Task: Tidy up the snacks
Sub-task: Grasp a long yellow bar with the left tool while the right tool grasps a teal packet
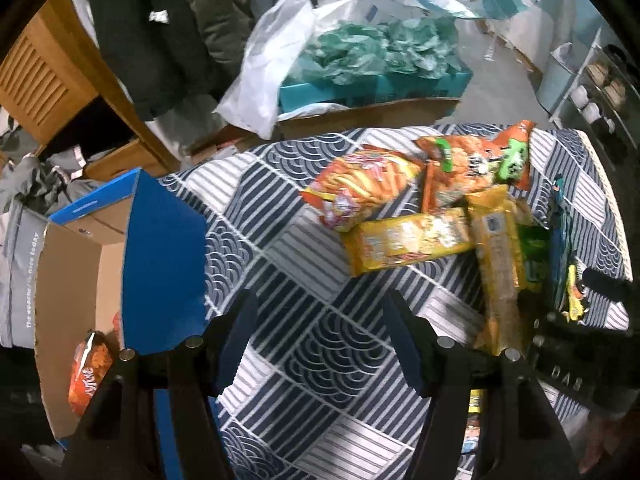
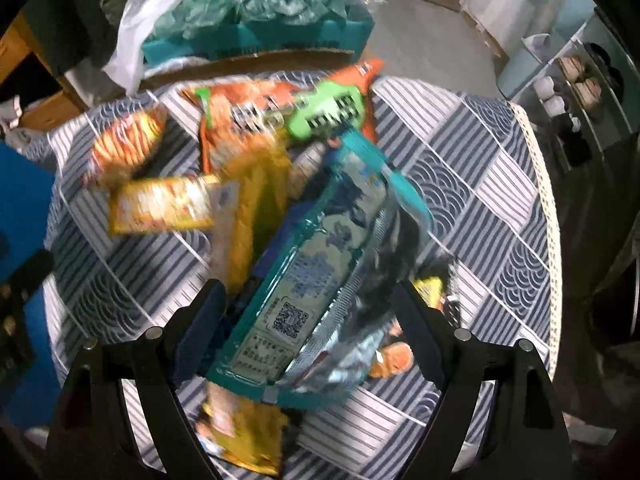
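Several snack packs lie on a round table with a blue patterned cloth point(image 1: 320, 312). An orange-red chip bag point(image 1: 360, 188), an orange-green bag point(image 1: 472, 164) and two yellow packs point(image 1: 408, 240) lie at the far right. My left gripper point(image 1: 320, 340) is open and empty above the cloth. A blue cardboard box point(image 1: 160, 260) stands at the left with an orange bag point(image 1: 88, 372) inside. My right gripper point(image 2: 308, 320) has its jaws wide apart around a teal pack point(image 2: 312, 280), which stands tilted between them; whether the pads touch it is unclear. A yellow pack point(image 2: 240, 432) lies below it.
Beyond the table a cardboard box with a teal tray and crumpled green paper point(image 1: 372, 60) sits on the floor, with a white plastic bag point(image 1: 264, 68) beside it. A wooden cabinet point(image 1: 48, 76) stands at the far left. A shelf with cups point(image 1: 592, 96) is at the right.
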A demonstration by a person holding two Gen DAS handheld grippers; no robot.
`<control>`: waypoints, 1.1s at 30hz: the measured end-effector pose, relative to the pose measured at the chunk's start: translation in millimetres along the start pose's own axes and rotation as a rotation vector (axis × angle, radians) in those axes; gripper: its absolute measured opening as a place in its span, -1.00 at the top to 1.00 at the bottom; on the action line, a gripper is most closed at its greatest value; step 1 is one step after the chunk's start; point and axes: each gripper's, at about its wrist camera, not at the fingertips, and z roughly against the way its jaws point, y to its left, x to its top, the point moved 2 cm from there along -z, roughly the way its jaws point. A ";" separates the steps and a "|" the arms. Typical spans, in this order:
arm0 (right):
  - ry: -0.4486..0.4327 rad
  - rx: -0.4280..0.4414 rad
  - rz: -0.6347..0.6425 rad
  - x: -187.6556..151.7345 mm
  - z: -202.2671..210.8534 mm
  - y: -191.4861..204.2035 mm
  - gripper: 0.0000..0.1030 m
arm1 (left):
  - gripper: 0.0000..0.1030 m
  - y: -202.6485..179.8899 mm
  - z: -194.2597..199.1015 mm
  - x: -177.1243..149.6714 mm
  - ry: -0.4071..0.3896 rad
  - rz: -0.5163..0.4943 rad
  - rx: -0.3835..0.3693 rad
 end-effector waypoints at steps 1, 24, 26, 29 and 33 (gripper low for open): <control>0.002 0.012 -0.010 -2.4 0.2 -3.5 -0.68 | -0.29 -4.3 1.1 -0.5 0.000 -0.008 -0.007; -0.020 0.131 -0.165 -9.1 -16.4 -72.8 -0.69 | -0.42 -72.0 -18.4 -8.9 0.119 -0.026 -0.207; -0.012 0.148 -0.173 -4.0 -25.4 -75.2 -0.69 | -0.42 -73.5 -23.9 -7.7 0.134 -0.015 -0.210; 0.004 0.156 -0.183 -2.7 -36.1 -74.8 -0.69 | -0.42 -75.8 -28.0 -6.6 0.153 0.000 -0.227; 0.004 0.172 -0.195 -3.1 -42.0 -74.0 -0.62 | -0.44 -78.5 -28.6 -5.4 0.158 0.021 -0.255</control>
